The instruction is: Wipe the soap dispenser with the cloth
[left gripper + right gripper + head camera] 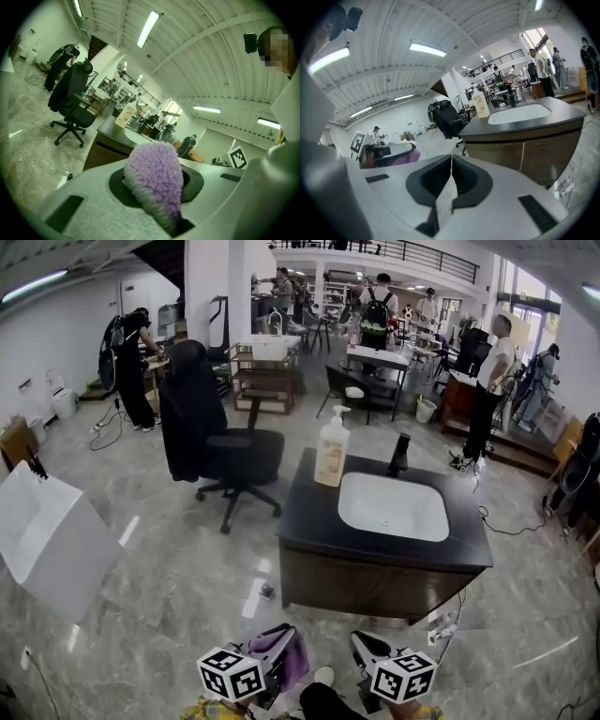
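Okay: cloth gripped, dispenser ahead

Your left gripper (157, 190) is clamped on the purple cloth (154, 173). Your right gripper (450, 183) is closed on nothing. The soap dispenser (332, 448) stands upright on the black counter (314, 512), just left of the white basin (394, 505); its contents can't be made out. Marble floor (169, 568), office chair (225, 454) nearby.

Left gripper (154, 187) jaws clamped on purple fluffy cloth (154, 176); dark-topped sink cabinet (105, 140) with soap dispenser (123, 115) stands well beyond

fleecy, rough cloth (154, 178) — smooth glossy countertop (314, 521)
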Action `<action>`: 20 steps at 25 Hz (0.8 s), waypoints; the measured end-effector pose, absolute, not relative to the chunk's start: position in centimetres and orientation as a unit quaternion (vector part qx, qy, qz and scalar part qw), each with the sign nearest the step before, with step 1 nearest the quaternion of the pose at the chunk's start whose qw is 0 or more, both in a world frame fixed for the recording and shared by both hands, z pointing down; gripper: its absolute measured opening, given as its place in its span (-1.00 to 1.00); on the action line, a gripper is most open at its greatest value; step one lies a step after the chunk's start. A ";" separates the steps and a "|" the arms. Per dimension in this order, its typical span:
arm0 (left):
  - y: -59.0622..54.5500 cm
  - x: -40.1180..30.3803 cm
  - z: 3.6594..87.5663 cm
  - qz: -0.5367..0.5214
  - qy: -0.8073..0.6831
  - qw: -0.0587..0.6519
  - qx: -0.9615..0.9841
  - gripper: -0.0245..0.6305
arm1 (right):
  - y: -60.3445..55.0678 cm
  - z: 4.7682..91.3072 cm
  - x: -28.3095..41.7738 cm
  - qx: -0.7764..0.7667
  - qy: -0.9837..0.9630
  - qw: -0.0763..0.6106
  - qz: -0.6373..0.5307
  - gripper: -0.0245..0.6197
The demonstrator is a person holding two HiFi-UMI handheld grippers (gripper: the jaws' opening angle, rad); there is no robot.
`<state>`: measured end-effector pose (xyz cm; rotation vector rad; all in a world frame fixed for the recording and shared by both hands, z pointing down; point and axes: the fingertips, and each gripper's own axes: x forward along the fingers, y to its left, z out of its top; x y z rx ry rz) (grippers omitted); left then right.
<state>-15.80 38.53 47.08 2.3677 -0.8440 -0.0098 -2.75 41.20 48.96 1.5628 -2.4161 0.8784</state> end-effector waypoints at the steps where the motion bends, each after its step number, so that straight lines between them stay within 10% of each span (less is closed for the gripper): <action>1: 37.8 -15.7 46.8 -0.002 -0.322 0.305 0.896 -0.75 | 40.3 48.8 -2.6 0.517 -0.802 0.063 0.291 -0.90; 20: 25.8 -7.8 43.8 0.016 -0.326 0.275 0.904 -0.75 | 27.5 47.1 5.6 0.509 -0.809 0.029 0.293 -0.90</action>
